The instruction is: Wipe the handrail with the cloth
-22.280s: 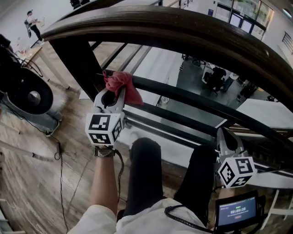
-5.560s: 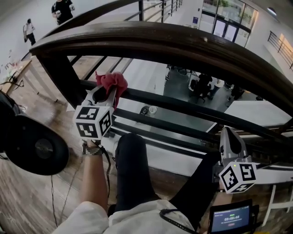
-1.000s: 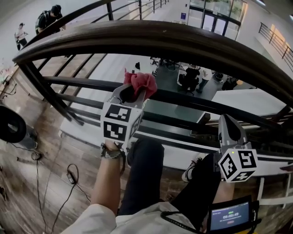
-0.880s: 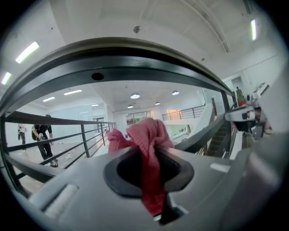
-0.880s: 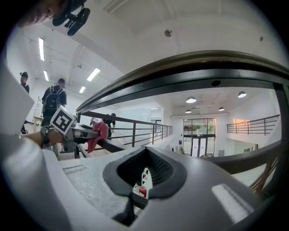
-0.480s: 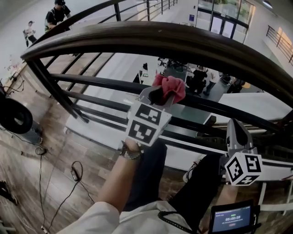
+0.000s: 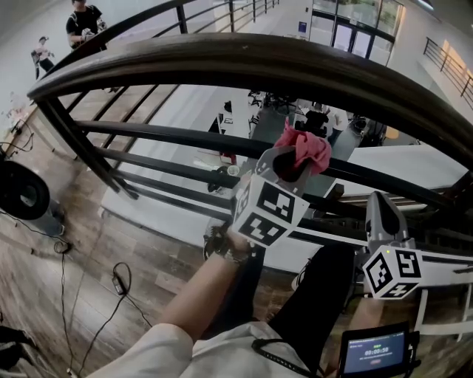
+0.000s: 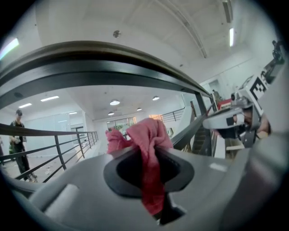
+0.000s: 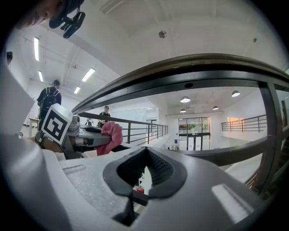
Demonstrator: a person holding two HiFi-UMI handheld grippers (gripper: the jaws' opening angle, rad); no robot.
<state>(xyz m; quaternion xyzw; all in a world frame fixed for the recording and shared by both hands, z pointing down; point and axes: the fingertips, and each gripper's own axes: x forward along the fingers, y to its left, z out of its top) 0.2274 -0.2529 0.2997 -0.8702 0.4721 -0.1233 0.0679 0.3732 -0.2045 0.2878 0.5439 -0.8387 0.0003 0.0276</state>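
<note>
The broad dark wooden handrail (image 7: 295, 70) arches across the top of the head view, with thinner black rails (image 7: 170, 136) below it. My left gripper (image 7: 297, 159) is shut on a red cloth (image 7: 309, 150), which is bunched at the jaw tips against the upper black rail, under the handrail. In the left gripper view the cloth (image 8: 151, 149) hangs pinched between the jaws, with the handrail (image 8: 113, 58) overhead. My right gripper (image 7: 378, 205) is held low at the right with its jaws together and nothing in them. From its own view the handrail (image 9: 194, 70) passes above.
A small screen (image 7: 375, 348) sits at the bottom right. Cables (image 7: 118, 284) lie on the wooden floor at the left beside a round black device (image 7: 18, 193). People (image 7: 83, 18) stand at the far left. Beyond the rails is a drop to a lower floor.
My left gripper has carried the cloth to the right along the black rail, from mid-left to just right of centre. The right gripper has stayed about where it was.
</note>
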